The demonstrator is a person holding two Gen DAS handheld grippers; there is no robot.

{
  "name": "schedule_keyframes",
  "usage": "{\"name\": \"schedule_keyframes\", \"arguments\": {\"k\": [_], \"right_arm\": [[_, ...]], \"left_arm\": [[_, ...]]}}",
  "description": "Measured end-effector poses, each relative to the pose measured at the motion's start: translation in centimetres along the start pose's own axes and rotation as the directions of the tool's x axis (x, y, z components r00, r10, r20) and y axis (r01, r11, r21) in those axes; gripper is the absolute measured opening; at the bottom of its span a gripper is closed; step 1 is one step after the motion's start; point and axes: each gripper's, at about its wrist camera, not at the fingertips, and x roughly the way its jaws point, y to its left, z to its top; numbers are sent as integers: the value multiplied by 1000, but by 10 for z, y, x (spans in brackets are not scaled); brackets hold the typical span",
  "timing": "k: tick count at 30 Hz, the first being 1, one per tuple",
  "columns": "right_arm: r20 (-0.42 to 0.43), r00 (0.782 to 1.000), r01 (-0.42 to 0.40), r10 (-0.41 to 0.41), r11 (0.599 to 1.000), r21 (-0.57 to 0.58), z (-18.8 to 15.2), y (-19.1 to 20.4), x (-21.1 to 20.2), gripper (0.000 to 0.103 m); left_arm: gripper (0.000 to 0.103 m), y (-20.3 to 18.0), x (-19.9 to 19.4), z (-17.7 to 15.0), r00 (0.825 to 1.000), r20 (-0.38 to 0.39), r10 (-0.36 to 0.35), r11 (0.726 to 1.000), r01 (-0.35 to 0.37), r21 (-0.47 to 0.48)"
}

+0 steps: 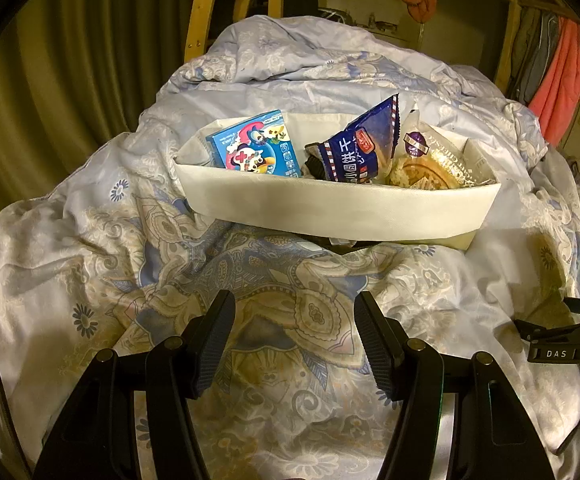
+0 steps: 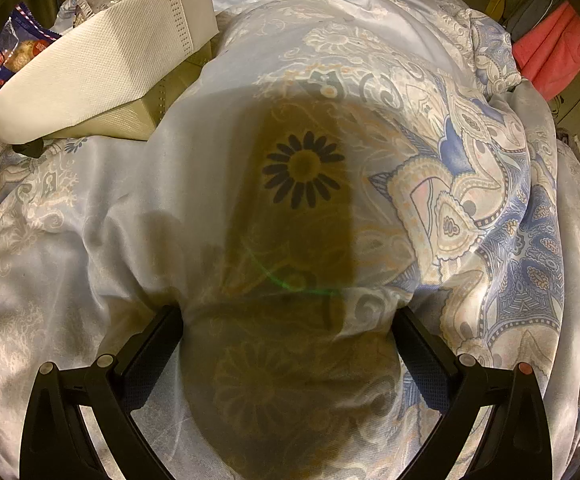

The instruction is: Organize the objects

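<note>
Right wrist: snack bag (image 2: 6, 56) half hidden.

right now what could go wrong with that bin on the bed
1. The bin sits on a rumpled quilt, so a nudge could tip it.
2. The blue bag pokes above the rim and may fall out.
3. The right gripper, jaws open, sits close over the quilt and could snag a fold.

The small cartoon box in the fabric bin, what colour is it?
The small cardboard box is bright blue with red-and-white cartoon figures, clearest in the left wrist view.
</note>
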Motion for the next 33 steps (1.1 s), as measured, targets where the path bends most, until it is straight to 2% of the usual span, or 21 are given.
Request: {"name": "schedule_keyframes", "arguments": {"k": [7,19,25,33], "right_arm": [[0,1000,0,0,1000,0,0,0,0,103],[-1,1000,0,0,1000,0,0,0,0,103],[0,1000,0,0,1000,0,0,0,0,103],[0,1000,0,0,1000,-1,0,0,0,103]], "left_arm": [[61,2,0,0,1000,-2,-2,1000,2,-3],[61,16,0,3,1000,-1,-25,998,25,-61],[61,20,-4,2,1000,1,-8,996,8,-87],[61,38,-8,5,1000,18,-7,984,10,-177]]}}
